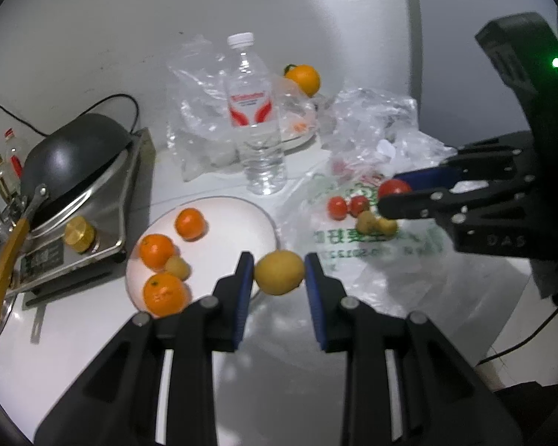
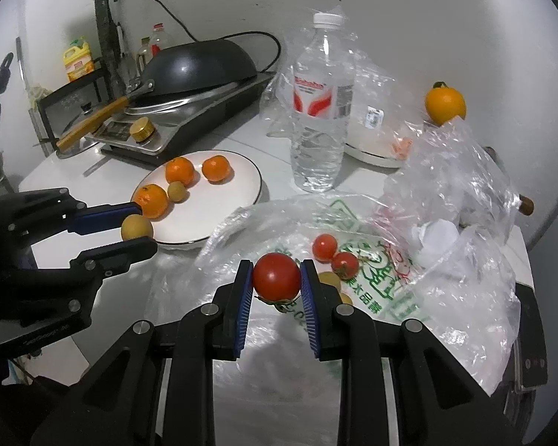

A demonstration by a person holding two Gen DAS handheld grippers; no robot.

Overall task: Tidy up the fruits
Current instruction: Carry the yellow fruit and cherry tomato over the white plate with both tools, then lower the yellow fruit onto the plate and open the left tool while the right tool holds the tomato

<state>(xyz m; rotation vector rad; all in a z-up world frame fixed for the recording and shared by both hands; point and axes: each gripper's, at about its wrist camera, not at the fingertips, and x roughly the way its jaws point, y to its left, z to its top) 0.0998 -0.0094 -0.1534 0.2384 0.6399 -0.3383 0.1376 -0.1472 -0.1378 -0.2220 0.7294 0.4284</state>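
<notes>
both claws angled down, gripping fruit.

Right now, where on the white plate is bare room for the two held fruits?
The white round plate is bare across its half nearer the clear water bottle. Its other half is crowded: three orange tangerines and one small yellow-brown fruit cluster there. The printed plastic bag beside it holds small red tomatoes.

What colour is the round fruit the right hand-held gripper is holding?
Red, a tomato, clearest in the right wrist view.
</notes>
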